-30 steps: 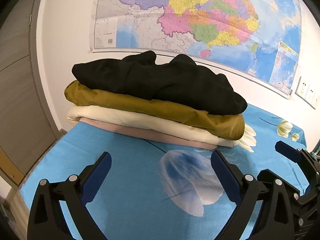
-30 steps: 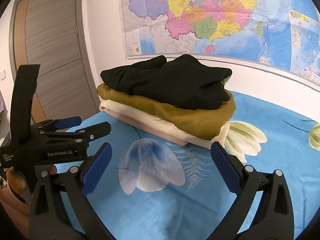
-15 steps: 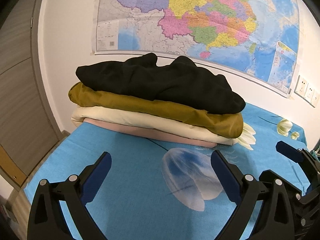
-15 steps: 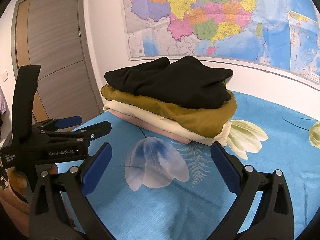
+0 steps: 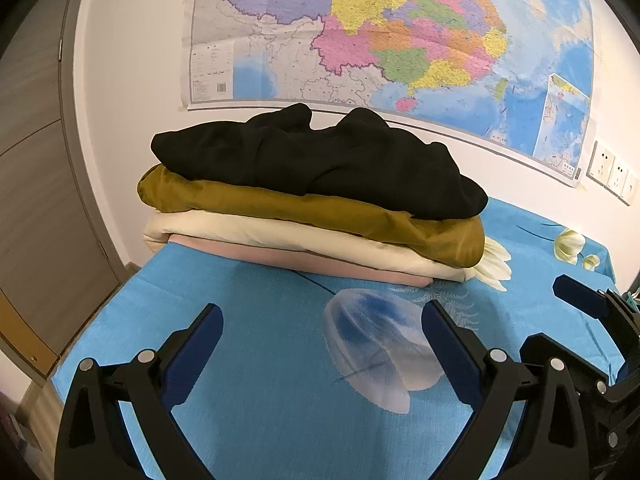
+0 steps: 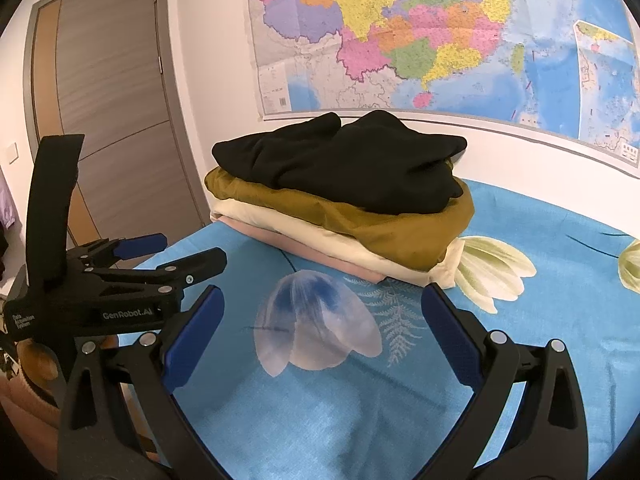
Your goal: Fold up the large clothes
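Observation:
A stack of folded clothes rests on the blue flowered bedsheet [image 5: 248,360] by the wall: a black garment [image 5: 320,160] [image 6: 344,168] on top, an olive one [image 5: 304,208] [image 6: 384,228] under it, then a cream one [image 5: 280,236] [image 6: 320,236] and a pink one [image 5: 312,262] at the bottom. My left gripper [image 5: 322,334] is open, short of the stack, with nothing between its fingers. My right gripper [image 6: 320,320] is open too, over the sheet in front of the stack. In the right wrist view the left gripper [image 6: 136,256] shows at the left.
A large coloured map [image 5: 400,40] [image 6: 440,40] hangs on the white wall behind the stack. A grey door [image 6: 108,100] stands to the left beyond the bed's edge. Wall sockets [image 5: 612,172] sit at the right. The right gripper's blue tip [image 5: 576,292] shows at the left view's right edge.
Both grippers have drawn back a little from the stack and risen slightly; the clothes sit a bit smaller and farther away. Both stay open. The stack has not moved.

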The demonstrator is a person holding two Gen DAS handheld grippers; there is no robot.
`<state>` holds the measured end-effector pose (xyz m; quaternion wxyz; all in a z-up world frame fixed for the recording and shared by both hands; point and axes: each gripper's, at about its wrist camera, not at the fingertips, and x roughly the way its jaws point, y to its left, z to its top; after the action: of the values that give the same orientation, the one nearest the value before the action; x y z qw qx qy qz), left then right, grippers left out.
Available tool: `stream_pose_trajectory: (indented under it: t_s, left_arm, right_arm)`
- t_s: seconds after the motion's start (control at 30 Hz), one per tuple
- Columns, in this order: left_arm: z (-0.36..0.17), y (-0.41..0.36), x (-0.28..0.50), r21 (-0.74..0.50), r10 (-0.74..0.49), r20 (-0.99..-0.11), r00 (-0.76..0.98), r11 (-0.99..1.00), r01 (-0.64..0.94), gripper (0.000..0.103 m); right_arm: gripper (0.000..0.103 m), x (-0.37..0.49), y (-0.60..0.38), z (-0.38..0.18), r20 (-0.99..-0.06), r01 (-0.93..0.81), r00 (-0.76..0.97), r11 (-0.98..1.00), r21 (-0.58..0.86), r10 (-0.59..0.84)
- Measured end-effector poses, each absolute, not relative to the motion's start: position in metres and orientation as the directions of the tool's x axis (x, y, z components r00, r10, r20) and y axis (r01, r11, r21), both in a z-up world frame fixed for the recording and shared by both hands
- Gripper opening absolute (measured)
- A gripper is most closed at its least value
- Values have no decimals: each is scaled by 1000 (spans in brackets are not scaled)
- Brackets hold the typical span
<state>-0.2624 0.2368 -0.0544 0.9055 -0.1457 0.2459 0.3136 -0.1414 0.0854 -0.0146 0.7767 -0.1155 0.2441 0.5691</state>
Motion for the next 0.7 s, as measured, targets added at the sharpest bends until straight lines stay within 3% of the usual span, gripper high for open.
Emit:
stream_pose_trajectory:
  t_s: [0.7]
  left_arm:
    - [-56, 233, -262, -100, 498, -535, 682, 765, -636, 96]
  right_arm:
    - [97, -145, 84, -18, -512, -939, 226, 326, 112, 829]
